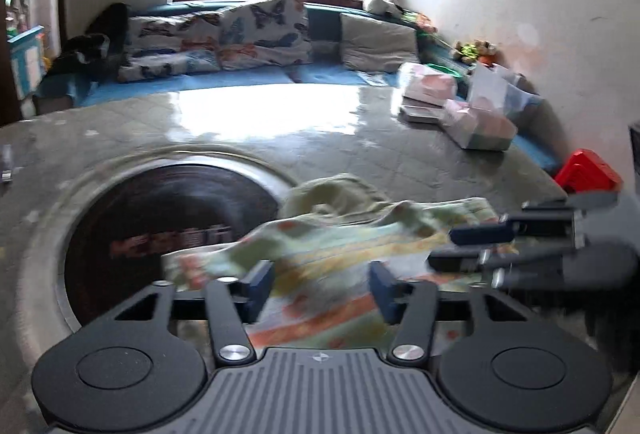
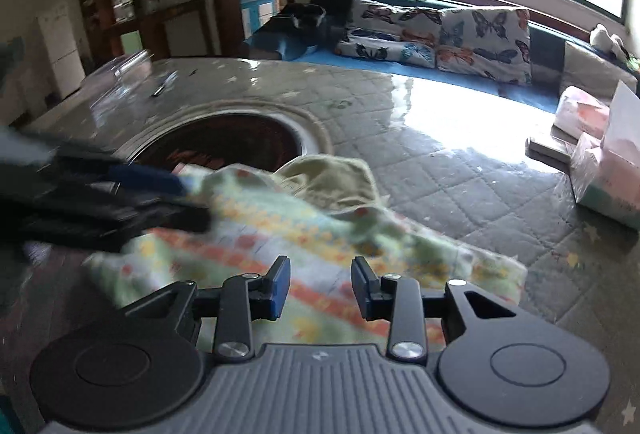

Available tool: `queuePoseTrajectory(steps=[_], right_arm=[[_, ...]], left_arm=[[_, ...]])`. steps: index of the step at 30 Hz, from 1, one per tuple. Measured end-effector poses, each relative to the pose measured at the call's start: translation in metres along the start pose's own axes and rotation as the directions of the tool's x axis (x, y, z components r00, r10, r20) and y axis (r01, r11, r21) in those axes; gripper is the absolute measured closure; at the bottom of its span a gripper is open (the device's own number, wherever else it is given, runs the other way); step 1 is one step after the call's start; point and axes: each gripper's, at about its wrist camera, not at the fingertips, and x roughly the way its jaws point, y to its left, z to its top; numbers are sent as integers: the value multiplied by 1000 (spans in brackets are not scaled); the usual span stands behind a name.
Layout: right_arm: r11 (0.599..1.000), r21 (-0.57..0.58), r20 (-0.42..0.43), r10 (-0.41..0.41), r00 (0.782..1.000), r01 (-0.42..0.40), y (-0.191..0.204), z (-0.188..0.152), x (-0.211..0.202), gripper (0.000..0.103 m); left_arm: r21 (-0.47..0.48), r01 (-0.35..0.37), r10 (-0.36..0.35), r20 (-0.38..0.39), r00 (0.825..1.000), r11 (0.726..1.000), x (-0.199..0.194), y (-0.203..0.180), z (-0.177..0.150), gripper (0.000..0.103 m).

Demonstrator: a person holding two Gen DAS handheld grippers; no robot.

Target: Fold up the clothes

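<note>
Early in the fold, by the look of it: garment (image 1: 320, 254) lying rumpled and partly bunched on the tabletop (image 1: 360, 150), overlapping the rim of the round recessed burner (image 1: 160, 218) at its 4 o'clock. Patterned in pale green with orange and yellow bands; a plain olive-green part humped up at the far side, around 12 o'clock of the heap. No clean fold line visible yet, so likely still at the spreading or first-grasp stage.

Left claw (image 1: 320, 288) held low over the near edge of the cloth, pointing forward, jaws spread apart with fabric showing between them but nothing pinched. Right claw (image 2: 320, 288) likewise low and level above the near part of the cloth, jaws parted, nothing held. From the left wrist view, right claw entering at 3 o'clock, reaching sideways onto the cloth; from the right wrist view, left claw coming in at 9 o'clock, blurred, its tips at the cloth edge.

Next move, as a judgement: settle each claw on an opposite corner or hem, close on a single layer, then lift and pull taut to flatten. Risk of catching doubled layers in the bunched part.

Boxes (image 1: 472, 114) well apart at 2 o'clock.
</note>
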Motion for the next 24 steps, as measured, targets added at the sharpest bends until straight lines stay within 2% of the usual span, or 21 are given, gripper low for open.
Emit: queuePoseTrajectory(steps=[1,4,7,11,16,19,24], right_arm=[[1000,-6,-1,8,1000,-8,4,-3,-1,70],[999,-41,-9,8,1000,-9,14,-10,1,71],[999,-34,-29,0,1000,-1,15,-16,8,70],[1000,-16,-18,7,1000,-7,14,-20,11,69],[1000,5,-6,20,1000,-20,12,-19,-5,63],[999,-39,-2,28,1000,-28,20,-20,-14,52],[999,-23,-30,32,999,-32,19,-28,-6,49]], left_arm=[[3,15,-15,-6,1000,1000,7,-3,2,63],[14,36,-36,-30,999,999,26,-9,3,64],[25,33,-32,-61,998,999,43,-11,-1,63],[46,27,-25,-38,999,999,47,-9,-8,56],[13,18,-17,-43,999,1000,38,-4,-2,56],[29,5,-4,-27,1000,1000,31,-6,-3,56],[43,-17,18,-36,999,999,37,-7,-10,47]])
